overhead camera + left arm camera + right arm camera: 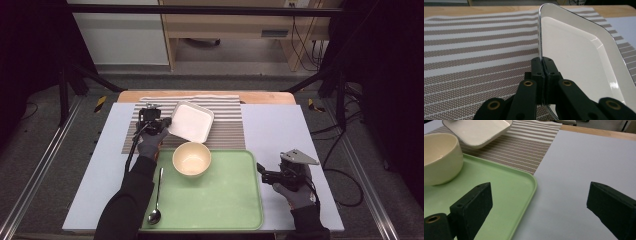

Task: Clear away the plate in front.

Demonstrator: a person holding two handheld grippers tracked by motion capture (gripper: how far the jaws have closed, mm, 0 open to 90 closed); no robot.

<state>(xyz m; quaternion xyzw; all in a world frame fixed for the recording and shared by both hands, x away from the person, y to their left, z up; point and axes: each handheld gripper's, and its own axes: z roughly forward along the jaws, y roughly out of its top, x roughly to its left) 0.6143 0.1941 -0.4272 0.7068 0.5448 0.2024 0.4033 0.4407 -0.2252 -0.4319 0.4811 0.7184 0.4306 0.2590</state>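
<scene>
My left gripper [166,122] is shut on the near left rim of a white square plate [191,120], which hangs tilted just above the striped placemat [227,127]. In the left gripper view the jaws pinch the plate's [579,57] thin edge, and my left gripper [543,65] holds it on its side over the mat [474,50]. A cream bowl [191,158] stands upright at the far left of the green tray [225,195]. My right gripper [260,172] rests open at the tray's right edge. In the right gripper view my right gripper [539,202] spans the tray's corner [524,185], with the bowl [439,157] and plate [479,130] beyond.
A metal spoon [156,200] lies along the tray's left edge, bowl end toward me. The grey table cover [280,130] stretches to the right of the mat. A wooden table edge [265,97] runs along the back, with black frame posts at both sides.
</scene>
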